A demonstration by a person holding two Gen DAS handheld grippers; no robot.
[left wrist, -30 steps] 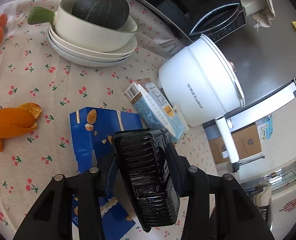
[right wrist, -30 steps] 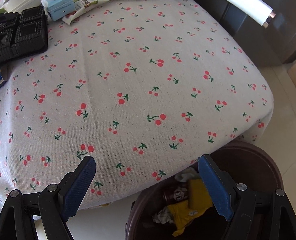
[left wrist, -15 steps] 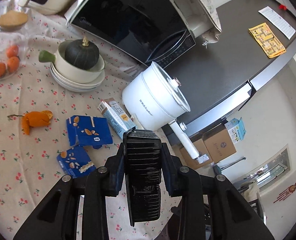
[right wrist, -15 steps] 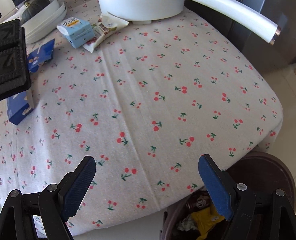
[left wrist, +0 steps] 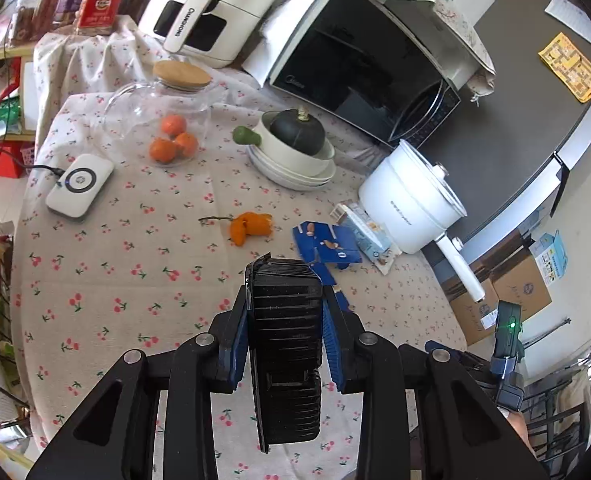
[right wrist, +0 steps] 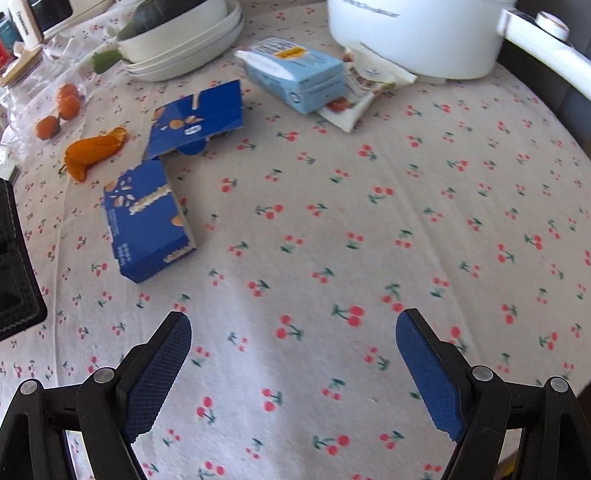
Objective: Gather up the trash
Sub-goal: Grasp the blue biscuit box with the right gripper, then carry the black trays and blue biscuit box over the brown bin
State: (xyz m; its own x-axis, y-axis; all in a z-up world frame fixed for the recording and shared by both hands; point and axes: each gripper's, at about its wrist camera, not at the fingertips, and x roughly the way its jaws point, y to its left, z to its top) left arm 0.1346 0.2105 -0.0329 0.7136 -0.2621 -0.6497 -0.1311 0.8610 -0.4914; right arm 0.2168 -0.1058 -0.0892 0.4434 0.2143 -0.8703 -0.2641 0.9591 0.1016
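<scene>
Cherry-print tablecloth point(right wrist: 335, 208) under both my grippers. My left gripper point(left wrist: 284, 334) is clamped on the black plastic tray point(left wrist: 285, 344), held on edge above the cloth; my right gripper point(right wrist: 293, 372) hangs spread wide, holding nothing. Farther out: blue box point(right wrist: 147, 220), torn blue carton point(right wrist: 199, 120), orange peel point(right wrist: 91, 152), light-blue carton point(right wrist: 299, 72), wrapper point(right wrist: 363, 88) against the white pot point(right wrist: 415, 16).

Red cherries with green stems dot the pale tabletop point(right wrist: 335, 208). Blue boxes point(right wrist: 147, 220), an orange peel point(right wrist: 91, 150) at ten o'clock, a black ribbed tray point(left wrist: 285, 344), blue-padded tool fingers point(right wrist: 155, 376).
</scene>
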